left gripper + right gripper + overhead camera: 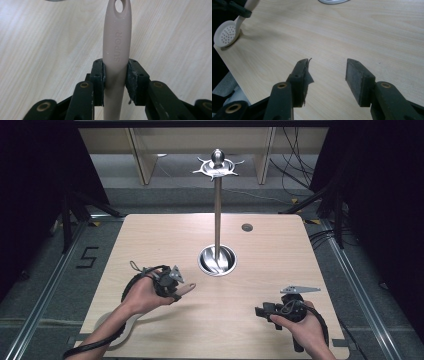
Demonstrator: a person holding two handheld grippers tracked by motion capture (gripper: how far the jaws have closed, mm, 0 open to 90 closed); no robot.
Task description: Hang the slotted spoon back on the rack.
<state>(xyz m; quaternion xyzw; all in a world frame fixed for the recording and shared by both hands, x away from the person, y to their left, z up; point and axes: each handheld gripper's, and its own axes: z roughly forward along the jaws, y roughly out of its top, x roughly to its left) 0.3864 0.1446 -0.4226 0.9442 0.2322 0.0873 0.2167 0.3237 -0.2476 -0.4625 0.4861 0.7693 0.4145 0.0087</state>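
Observation:
My left gripper (pixel 175 289) (pixel 116 72) is shut on the handle (pixel 117 37) of a beige skimmer spoon with a hang hole at its tip. The handle end (pixel 189 287) pokes past the jaws toward the table's middle. The spoon's round perforated head (pixel 225 33) (pixel 132 322) sits low at the table's near-left edge, partly under the person's forearm. My right gripper (pixel 260 311) (pixel 327 75) hovers over the near-right part of the table, open with nothing between its pads. A tall metal utensil stand (pixel 217 220) rises from a round base (pixel 217 261) at the table's centre.
The stand's top (pixel 217 167) carries a ring of hooks under a ball. A small round cap (pixel 247 227) is set in the wooden table (pixel 280 265) at the back right. Dark frames and cables surround the table on the floor.

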